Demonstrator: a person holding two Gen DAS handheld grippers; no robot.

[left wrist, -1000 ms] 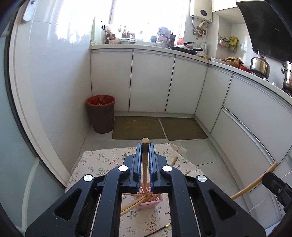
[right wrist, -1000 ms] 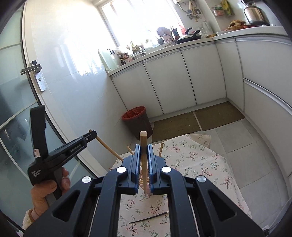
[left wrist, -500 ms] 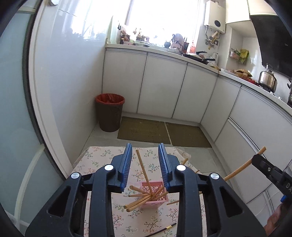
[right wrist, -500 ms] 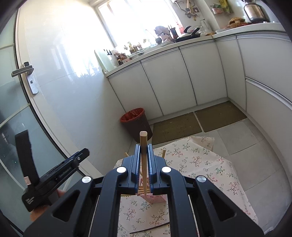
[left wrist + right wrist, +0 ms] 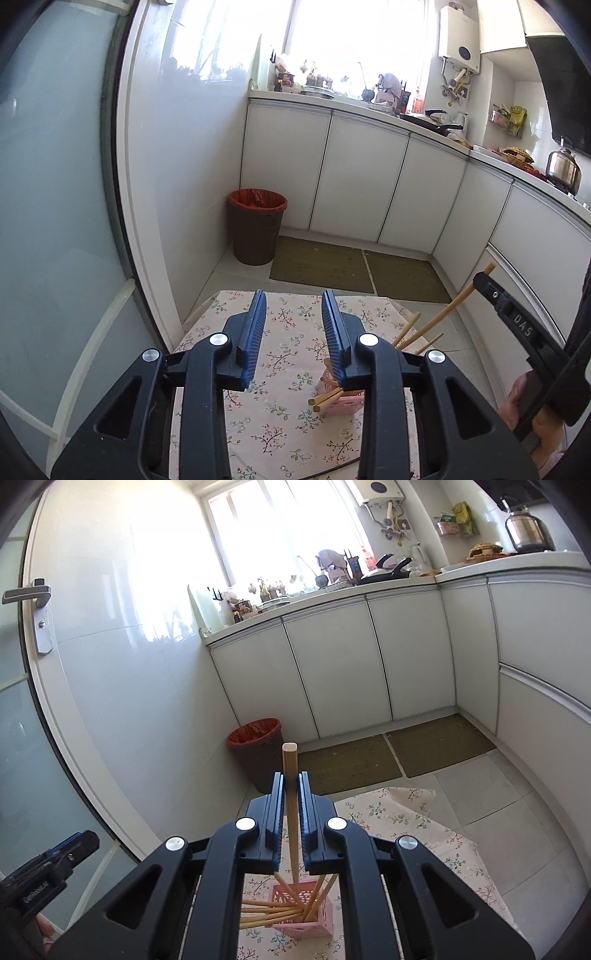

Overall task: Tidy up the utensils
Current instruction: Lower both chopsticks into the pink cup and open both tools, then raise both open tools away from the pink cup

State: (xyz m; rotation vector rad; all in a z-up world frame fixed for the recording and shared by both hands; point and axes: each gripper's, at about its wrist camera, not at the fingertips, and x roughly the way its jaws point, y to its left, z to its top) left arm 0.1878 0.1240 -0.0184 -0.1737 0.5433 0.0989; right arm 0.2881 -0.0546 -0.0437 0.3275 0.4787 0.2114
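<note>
Right claw (image 5: 290,788) loosening around upright chopstick (image 5: 290,771), tip directly over pink basket (image 5: 306,919) below; left claw (image 5: 293,308) apart, empty.

Sunlit window (image 5: 354,44) above white cabinets (image 5: 362,184), tiled floor (image 5: 498,797)

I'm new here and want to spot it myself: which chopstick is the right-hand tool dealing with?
Find the floral tablecloth in front of the white cabinets, then the pink basket on it. Wooden chopsticks lean out of the basket; the one you want, the upright chopstick, stands almost vertical between the fingers of the right gripper, its tip in the basket.
</note>
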